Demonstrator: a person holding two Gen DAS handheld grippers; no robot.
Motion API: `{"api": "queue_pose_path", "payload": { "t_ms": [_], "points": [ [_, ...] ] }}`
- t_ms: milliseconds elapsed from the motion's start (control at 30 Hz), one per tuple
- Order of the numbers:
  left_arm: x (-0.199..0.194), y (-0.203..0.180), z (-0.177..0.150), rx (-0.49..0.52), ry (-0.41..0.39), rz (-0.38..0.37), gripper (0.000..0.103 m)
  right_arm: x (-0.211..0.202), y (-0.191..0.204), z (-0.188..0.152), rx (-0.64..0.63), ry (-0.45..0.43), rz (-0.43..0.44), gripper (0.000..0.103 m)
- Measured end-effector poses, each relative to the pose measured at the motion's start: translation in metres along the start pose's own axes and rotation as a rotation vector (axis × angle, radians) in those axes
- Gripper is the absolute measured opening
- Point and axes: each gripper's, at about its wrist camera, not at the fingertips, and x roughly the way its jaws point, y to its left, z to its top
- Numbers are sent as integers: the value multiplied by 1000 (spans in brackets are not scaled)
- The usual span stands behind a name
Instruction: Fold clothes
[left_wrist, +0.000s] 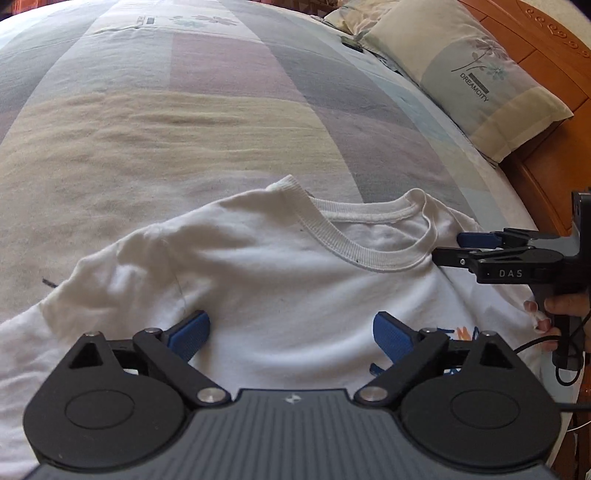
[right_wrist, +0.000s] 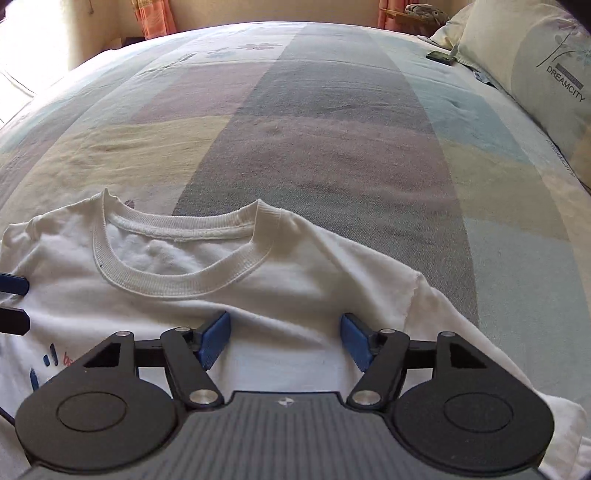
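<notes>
Both sets of jaws stand wide apart w/ nothing pinched between them. Left gripper hangs over the chest of a white T-shirt, blue pads spread either side of bare cloth, not biting it. Right gripper is the same: pads well apart, over the shirt just below the collar, cloth flat between them. From the left camera the right gripper also shows side-on by the collar's right end, its fingers parted, a hand on its grip at the shirt's edge. Shirt lies face up on the bed, ribbed collar toward the far side, one sleeve spread out left, the other sleeve running right under the right gripper's body. Bit of coloured print low on the front, mostly hidden. Bedspread is pale patchwork blocks, lightly creased. Pillow sits far right against a wooden headboard, w/ a small dark object near it, too small to tell what.
</notes>
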Motion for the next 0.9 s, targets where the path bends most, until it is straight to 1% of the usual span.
{"api": "queue_pose_path", "payload": {
  "t_ms": [67,167,233,267,300,333,367,433,467,533,567,667,700,733,767,800,833,900],
  "points": [
    [2,-1,11,-3,-8,31,95,6,-2,10,-19,10,25,85],
    [-5,0,18,-43,-39,41,95,-2,-8,21,-27,28,88,85],
    [-10,-2,13,-58,-46,38,95,-18,-15,27,-27,-8,142,84],
    [-13,-3,10,-65,-47,36,95,-24,-20,33,-45,-28,157,83],
    [-15,-5,7,-71,-49,34,95,-24,-24,40,-70,-30,158,80],
    [-17,-6,4,-77,-50,32,95,-24,-28,47,-96,-32,158,71],
    [-19,-7,1,-84,-52,30,95,-25,-33,54,-121,-35,159,59],
    [-23,-6,-6,-128,-52,15,95,-14,-38,67,-187,-22,158,44],
    [-24,-5,-8,-155,-55,3,95,-7,-40,72,-221,-3,177,43],
    [-24,-3,-13,-191,-62,-13,95,8,-40,77,-292,50,256,43],
    [-23,-2,-14,-198,-62,-15,95,14,-37,76,-344,69,269,44],
    [-20,0,-15,-213,-56,-26,95,29,-24,66,-494,100,236,44],
    [-20,0,-15,-213,-55,-28,95,31,-24,65,-491,101,247,44],
    [-20,0,-14,-214,-54,-32,95,31,-25,65,-462,109,263,40],
    [-20,-1,-14,-218,-53,-40,95,30,-25,65,-454,117,272,22],
    [-20,-2,-13,-221,-52,-47,95,29,-21,64,-469,125,275,13],
    [-18,-3,-11,-221,-48,-66,95,28,-18,62,-489,125,267,9],
    [-11,-8,-4,-187,-42,-88,95,29,-11,62,-521,100,228,8]
  ]
}}
